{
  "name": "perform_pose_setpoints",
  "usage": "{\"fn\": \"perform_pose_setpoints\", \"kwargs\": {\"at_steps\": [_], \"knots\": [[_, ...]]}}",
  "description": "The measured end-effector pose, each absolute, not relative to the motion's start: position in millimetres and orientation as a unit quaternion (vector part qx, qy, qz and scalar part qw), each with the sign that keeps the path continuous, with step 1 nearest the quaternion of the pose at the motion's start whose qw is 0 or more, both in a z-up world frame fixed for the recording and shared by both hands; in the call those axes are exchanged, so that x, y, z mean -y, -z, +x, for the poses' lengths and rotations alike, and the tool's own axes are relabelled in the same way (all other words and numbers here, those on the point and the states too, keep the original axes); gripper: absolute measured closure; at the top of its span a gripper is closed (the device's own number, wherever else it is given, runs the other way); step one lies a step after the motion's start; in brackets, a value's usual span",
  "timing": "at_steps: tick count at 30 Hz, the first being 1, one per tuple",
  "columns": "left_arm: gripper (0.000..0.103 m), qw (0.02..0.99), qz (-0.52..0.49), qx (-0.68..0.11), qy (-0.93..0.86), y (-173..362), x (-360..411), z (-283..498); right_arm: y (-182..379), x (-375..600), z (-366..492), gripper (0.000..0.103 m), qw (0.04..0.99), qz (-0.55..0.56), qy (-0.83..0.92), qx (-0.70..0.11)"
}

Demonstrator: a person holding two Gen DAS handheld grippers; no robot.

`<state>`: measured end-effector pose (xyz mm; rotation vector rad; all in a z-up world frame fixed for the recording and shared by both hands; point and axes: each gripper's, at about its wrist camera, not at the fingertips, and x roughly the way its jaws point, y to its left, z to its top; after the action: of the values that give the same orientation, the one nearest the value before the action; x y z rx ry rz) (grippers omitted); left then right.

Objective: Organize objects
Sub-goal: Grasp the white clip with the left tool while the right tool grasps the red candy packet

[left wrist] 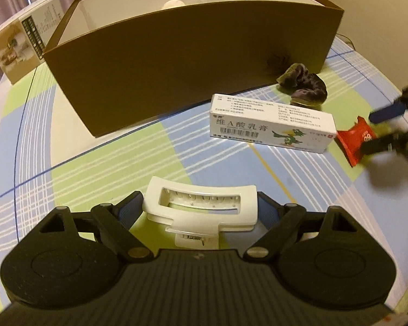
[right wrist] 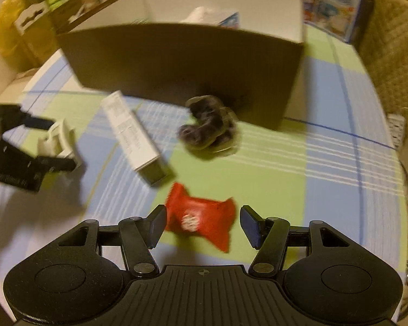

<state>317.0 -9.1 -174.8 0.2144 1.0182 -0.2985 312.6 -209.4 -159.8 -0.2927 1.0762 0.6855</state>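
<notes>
your brown open-topped cardboard box with a white inside (left wrist: 176,62) stands at the far side of the bench, on the green, blue and white checked cloth (left wrist: 100,163). its near wall rises straight ahead of both grippers. in front of that wall lie the white oblong carton with printed text and a green cartoon bird (left wrist: 272,127), the dark purple and olive fabric scrunchie (left wrist: 304,84) close against the box, and the red crinkled snack wrapper (right wrist: 201,220). the carton's end sits just beside the wrapper. the cloth to the left of the carton and in front of the box is bare, so there is open room there. to the right of the scrunchie the cloth is also bare out to the bench's rounded edge.

your left gripper (left wrist: 201,209) has its jaws closed on the white plastic hair claw clip (left wrist: 201,206), blue pads pressing its two sides. the right view shows the clip held clear above the cloth, with a shadow beneath it.

your right gripper (right wrist: 204,225) has its jaws spread wide, one finger on each side of the red wrapper. the left pad looks right at the wrapper's edge, the right pad stands a little apart from it. nothing is gripped. the right view is blurred, so actual contact cannot be told.

a tan and white printed book (left wrist: 24,40) stands left of the box.
</notes>
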Motion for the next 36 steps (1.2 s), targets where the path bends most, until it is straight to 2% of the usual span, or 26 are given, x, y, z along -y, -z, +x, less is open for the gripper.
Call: {"fn": "perform_pose_setpoints", "kwargs": {"at_steps": [6, 11, 22, 23, 24, 26, 36], "knots": [[0.018, 0.855, 0.098, -0.489, 0.140, 174, 8, 317, 159, 194, 298, 0.046, 0.769, -0.138, -0.371, -0.502], [0.018, 0.855, 0.098, -0.490, 0.140, 174, 8, 317, 154, 194, 296, 0.046, 0.793, -0.175, -0.366, -0.455], [0.018, 0.855, 0.099, -0.490, 0.139, 174, 9, 319, 175, 174, 286, 0.047, 0.768, -0.230, -0.400, -0.444], [0.018, 0.855, 0.099, -0.490, 0.139, 174, 9, 319, 176, 174, 286, 0.048, 0.765, -0.232, -0.399, -0.449], [0.018, 0.855, 0.099, -0.490, 0.140, 174, 9, 319, 177, 174, 286, 0.053, 0.761, -0.233, -0.400, -0.454], [0.018, 0.855, 0.099, -0.490, 0.139, 174, 9, 319, 177, 175, 287, 0.073, 0.760, -0.222, -0.401, -0.460], [0.018, 0.855, 0.100, -0.489, 0.139, 174, 10, 319, 174, 176, 292, 0.076, 0.764, -0.192, -0.385, -0.481]]}}
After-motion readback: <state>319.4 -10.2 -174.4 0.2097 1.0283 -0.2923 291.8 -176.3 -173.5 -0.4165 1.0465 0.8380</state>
